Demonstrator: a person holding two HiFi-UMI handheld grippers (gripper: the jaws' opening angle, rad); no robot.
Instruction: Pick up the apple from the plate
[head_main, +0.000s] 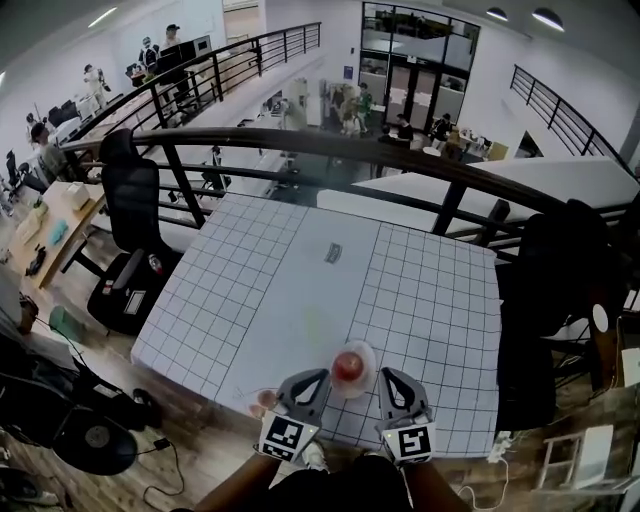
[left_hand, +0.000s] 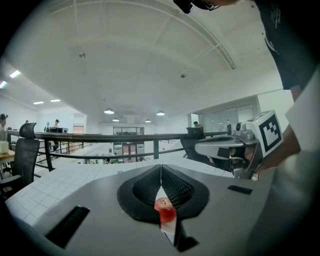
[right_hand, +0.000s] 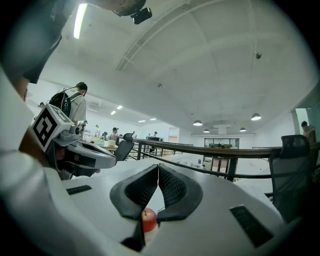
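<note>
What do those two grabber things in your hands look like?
They match. The left gripper and right gripper have light grey bodies and black ribbed pads that curve to a point. Each carries a white cube printed with black square markers.

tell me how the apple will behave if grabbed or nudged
The apple looks round, so a nudge would probably roll it on its plate. It seems firm, likely keeping shape when squeezed, though its smooth skin might slip.
</note>
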